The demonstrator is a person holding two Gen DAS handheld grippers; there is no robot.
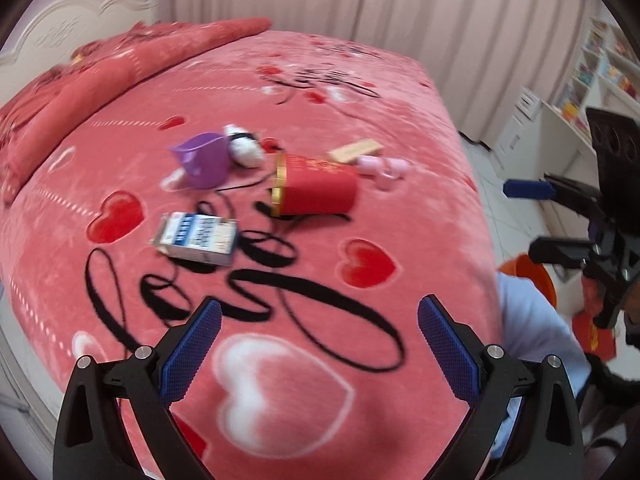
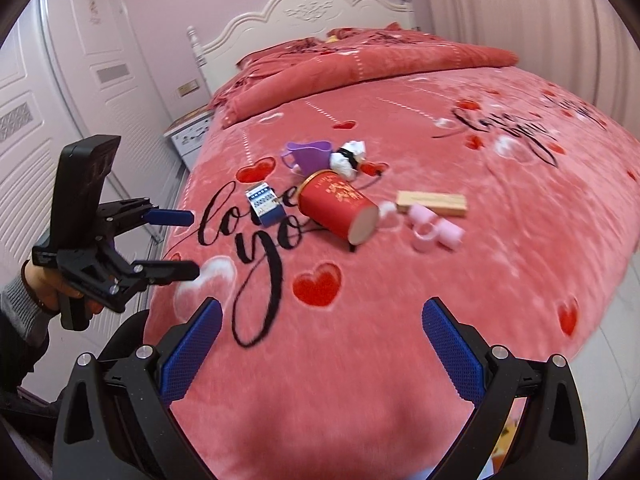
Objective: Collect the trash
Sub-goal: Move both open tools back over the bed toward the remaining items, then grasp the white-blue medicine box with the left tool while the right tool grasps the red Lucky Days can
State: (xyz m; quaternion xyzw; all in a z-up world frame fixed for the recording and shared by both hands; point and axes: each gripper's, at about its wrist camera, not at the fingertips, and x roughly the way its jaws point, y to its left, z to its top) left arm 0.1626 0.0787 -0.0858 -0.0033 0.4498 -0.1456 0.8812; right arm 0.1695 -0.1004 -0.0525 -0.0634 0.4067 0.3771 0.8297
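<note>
Both hand-held grippers (image 1: 319,318) (image 2: 322,320) gape empty over the "love you" blanket (image 2: 400,280).

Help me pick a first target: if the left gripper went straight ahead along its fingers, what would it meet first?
Probably the blue-and-white carton lying on the bed, with the red canister just beyond to its right. The left gripper is open; depth is uncertain.

Place: a bedroom in a home.
Bed: a big bed (image 2: 460,240) with a pink heart blanket.
Headboard: white and curvy (image 2: 304,16).
Window side: long curtains (image 1: 360,8).
Wall: a white wardrobe (image 2: 60,92).
</note>
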